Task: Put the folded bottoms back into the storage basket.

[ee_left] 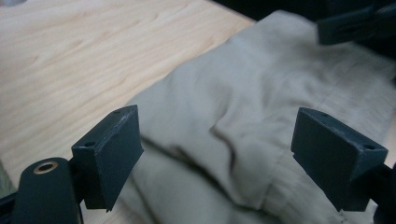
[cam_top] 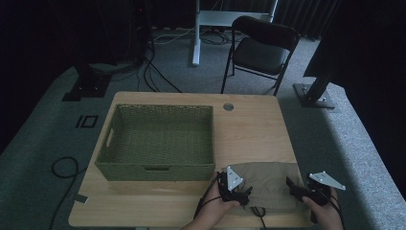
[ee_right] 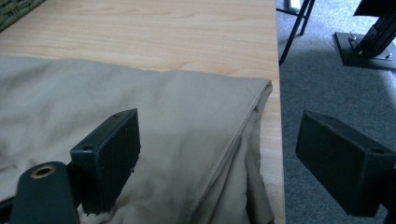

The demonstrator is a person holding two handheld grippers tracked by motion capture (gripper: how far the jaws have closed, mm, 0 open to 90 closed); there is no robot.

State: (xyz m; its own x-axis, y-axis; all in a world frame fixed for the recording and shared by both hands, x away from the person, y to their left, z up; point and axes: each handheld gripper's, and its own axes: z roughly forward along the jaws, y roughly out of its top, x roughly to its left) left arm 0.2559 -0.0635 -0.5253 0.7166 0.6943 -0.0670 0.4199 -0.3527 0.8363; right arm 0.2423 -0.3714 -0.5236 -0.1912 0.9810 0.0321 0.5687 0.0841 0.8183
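A folded tan garment [cam_top: 266, 184] lies at the near right of the wooden table [cam_top: 249, 129]. My left gripper [cam_top: 246, 193] stands open at its near left corner, jaws wide apart above the wrinkled tan cloth [ee_left: 243, 130]. At the garment's near right edge my right gripper [cam_top: 293, 188] is open too, one jaw over the tan cloth [ee_right: 177, 135] with its stitched hem, the other past the table's side above the carpet. Neither holds anything. The right gripper's jaw tip shows at the top right of the left gripper view.
A green woven basket [cam_top: 157, 167] with handle slots, nothing in it, stands on the table's left half. A round cable hole [cam_top: 228, 106] sits near the far edge. Beyond the table are a black folding chair [cam_top: 261, 48], stand bases and cables on grey carpet.
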